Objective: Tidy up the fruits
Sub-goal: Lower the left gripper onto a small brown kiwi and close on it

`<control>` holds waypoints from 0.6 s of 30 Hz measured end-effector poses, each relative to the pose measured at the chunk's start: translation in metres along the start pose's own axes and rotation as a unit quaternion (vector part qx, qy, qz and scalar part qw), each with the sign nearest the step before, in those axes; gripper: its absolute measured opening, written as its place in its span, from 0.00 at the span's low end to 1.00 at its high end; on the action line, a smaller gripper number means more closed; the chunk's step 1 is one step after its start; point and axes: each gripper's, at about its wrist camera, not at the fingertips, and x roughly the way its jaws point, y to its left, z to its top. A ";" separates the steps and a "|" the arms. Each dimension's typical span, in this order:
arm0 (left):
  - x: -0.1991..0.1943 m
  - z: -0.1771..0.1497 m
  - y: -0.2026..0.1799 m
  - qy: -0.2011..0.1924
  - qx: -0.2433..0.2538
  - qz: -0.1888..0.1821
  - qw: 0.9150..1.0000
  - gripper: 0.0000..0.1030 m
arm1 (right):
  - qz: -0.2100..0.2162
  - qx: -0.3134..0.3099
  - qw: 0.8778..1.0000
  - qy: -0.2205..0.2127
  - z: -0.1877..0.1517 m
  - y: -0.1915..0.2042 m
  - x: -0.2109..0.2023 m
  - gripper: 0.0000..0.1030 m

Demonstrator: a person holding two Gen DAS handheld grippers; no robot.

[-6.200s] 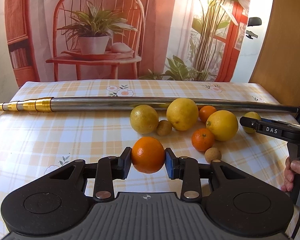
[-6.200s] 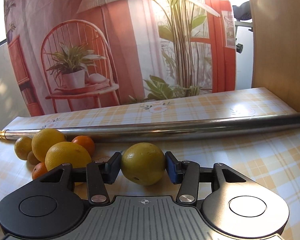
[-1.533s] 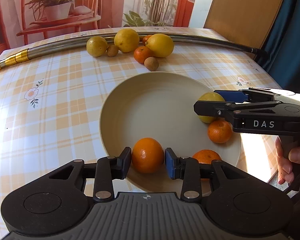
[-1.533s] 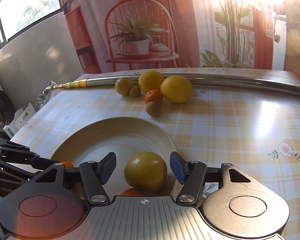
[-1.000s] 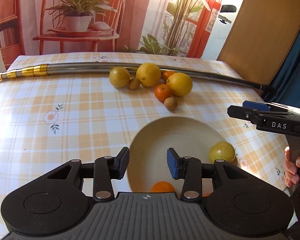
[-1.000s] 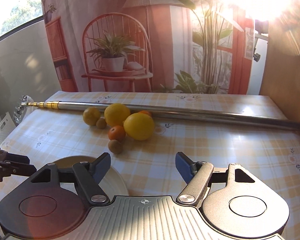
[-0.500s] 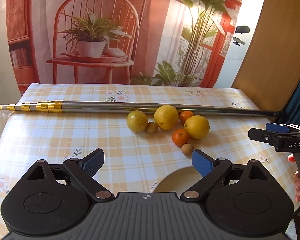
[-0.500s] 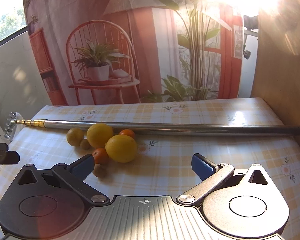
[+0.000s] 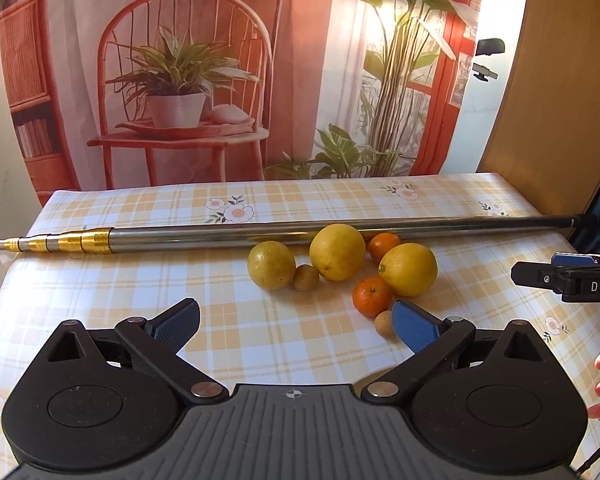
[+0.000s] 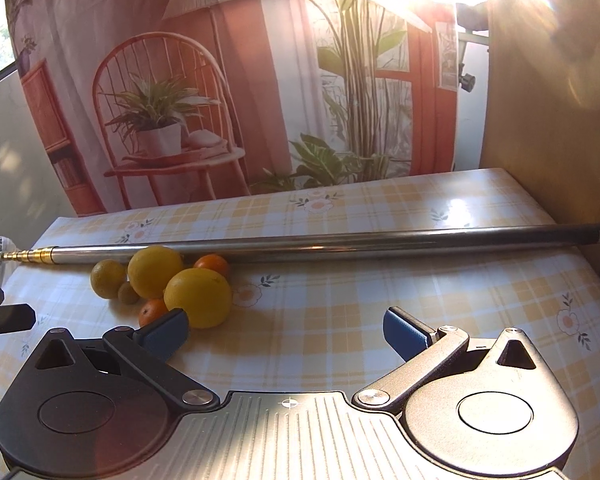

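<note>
Both grippers empty, fingers spread wide: left gripper [image 9: 296, 326] and right gripper [image 10: 286, 330] hover above the near half of the surface [image 9: 100, 296], aimed at the fruit. Looks like a reach for the next pick, nothing gripped yet. Fruit sits in one tight cluster toward the far edge, roughly mid-width, butted against the telescopic pole [image 9: 260, 232] that lies along that edge; the pole likely works as a backstop so nothing rolls off. Cluster: small lemon [image 9: 271, 265] on the left end, kiwi-like brown fruit [image 9: 306, 278] touching it, big lemon [image 9: 337, 252] in the middle against the pole, mandarin [image 9: 384, 246] behind, second big lemon [image 9: 409, 269] on the right, near mandarin [image 9: 372, 296] and a small tan fruit [image 9: 383, 323] at the front. The tan fruit sits just beside the left gripper's right fingertip. In the right wrist view the second big lemon is nearest, just beyond the left finger. Front items are the easy picks; pulling a big lemon may set neighbours rolling. No target dish in view.
</note>
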 end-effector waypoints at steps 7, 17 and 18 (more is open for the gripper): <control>0.028 0.002 -0.010 0.031 -0.016 -0.029 0.999 1.00 | 0.023 0.049 0.998 -0.037 -0.006 -0.024 0.016 1.00; 0.067 0.007 -0.027 0.089 0.009 0.000 0.996 1.00 | 0.031 0.017 0.999 -0.022 -0.015 -0.040 0.048 1.00; 0.068 0.007 -0.029 0.087 0.014 0.001 0.996 1.00 | 0.017 0.014 0.999 -0.030 -0.016 -0.041 0.050 1.00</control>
